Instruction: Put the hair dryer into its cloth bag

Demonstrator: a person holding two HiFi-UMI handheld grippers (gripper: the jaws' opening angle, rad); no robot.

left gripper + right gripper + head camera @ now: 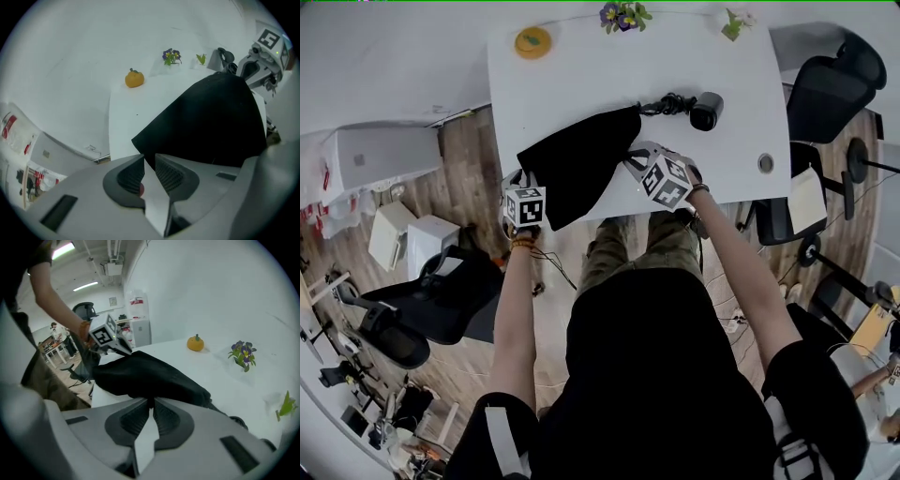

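**Table** [581,84]: white, carries all items.

**Cloth bag** [581,169]: black and slack. It lies flat on the diagonal, from the near table edge toward mid-table. Judged soft, light and w/o any stiffness, so it will collapse unless held at two pts. Take it by the edge fabric, one gripper per side, and spread. Which end is the mouth cannot be told.

**Hair dryer** [706,111]: black, outside the bag, near its far end. Judged rigid, smooth-shelled and the heavier item – grip the handle, not the barrel.

**Right gripper** [151,401]: jaws closed tip to tip at the bag's right edge. A thin fold of fabric appears pinched between them.

**Left gripper** [149,158]: jaws narrowly apart, w/ the bag's near corner at the tips. Pads are not seen pressing on it.

**Cord** [664,105]: bunched between dryer and bag – limp, likely to snag on entry.
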